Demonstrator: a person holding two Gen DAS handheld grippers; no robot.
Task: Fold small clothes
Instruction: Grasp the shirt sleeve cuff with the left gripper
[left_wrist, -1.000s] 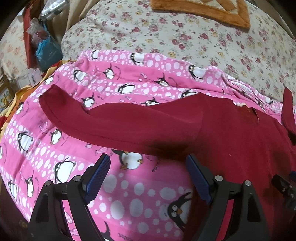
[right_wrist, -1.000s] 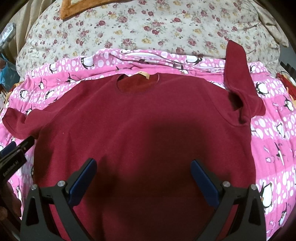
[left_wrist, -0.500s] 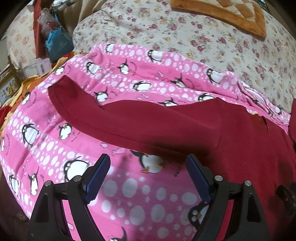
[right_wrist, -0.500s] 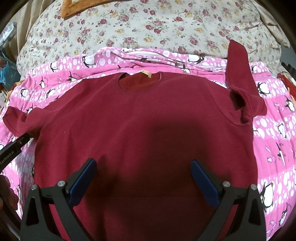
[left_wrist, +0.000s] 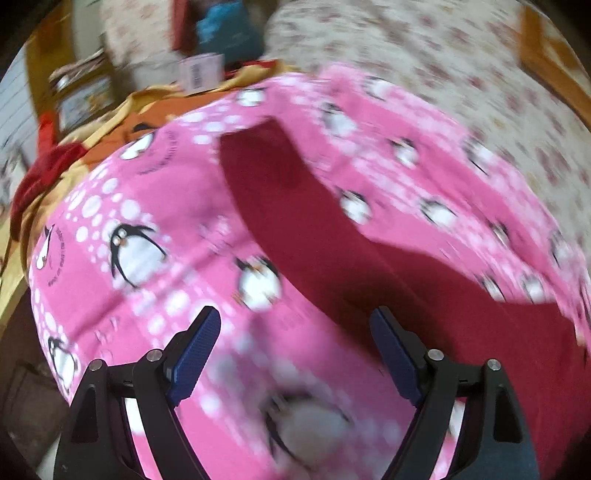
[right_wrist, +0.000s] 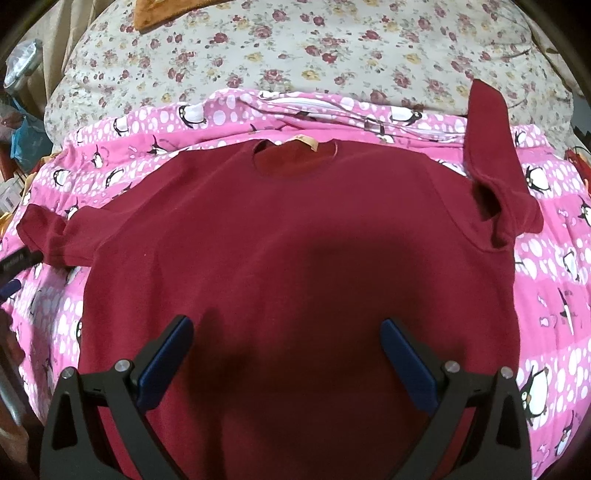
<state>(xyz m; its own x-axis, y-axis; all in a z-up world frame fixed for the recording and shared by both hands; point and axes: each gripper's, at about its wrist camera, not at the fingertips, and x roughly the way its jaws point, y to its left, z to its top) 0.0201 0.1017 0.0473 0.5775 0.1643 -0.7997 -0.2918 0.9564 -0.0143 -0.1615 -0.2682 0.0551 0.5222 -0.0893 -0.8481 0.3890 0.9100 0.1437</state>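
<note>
Left gripper (left_wrist: 295, 332), black-framed with blue ribbed pads: jaws apart and just been closing a little, nothing between them, hovering over pink fleece blanket printed with penguins and white dots (left_wrist: 155, 206). Just beyond the right pad, the long sleeve of the dark red knit jumper (left_wrist: 295, 206), stretched flat, its cuff pointing away toward the blanket's far edge. View blurred. Past the blanket's left edge, orange and yellow cloth (left_wrist: 122, 114) and a crumpled red cloth (left_wrist: 44, 170).

Right gripper (right_wrist: 284, 354), same build: jaws wide apart, empty, above the jumper's body, which lies flat, front up, neck opening and tan label (right_wrist: 304, 142) at the far side. Other sleeve bent upward at the elbow, cuff reaching the cream quilt with red flowers (right_wrist: 295, 55) behind the blanket.
</note>
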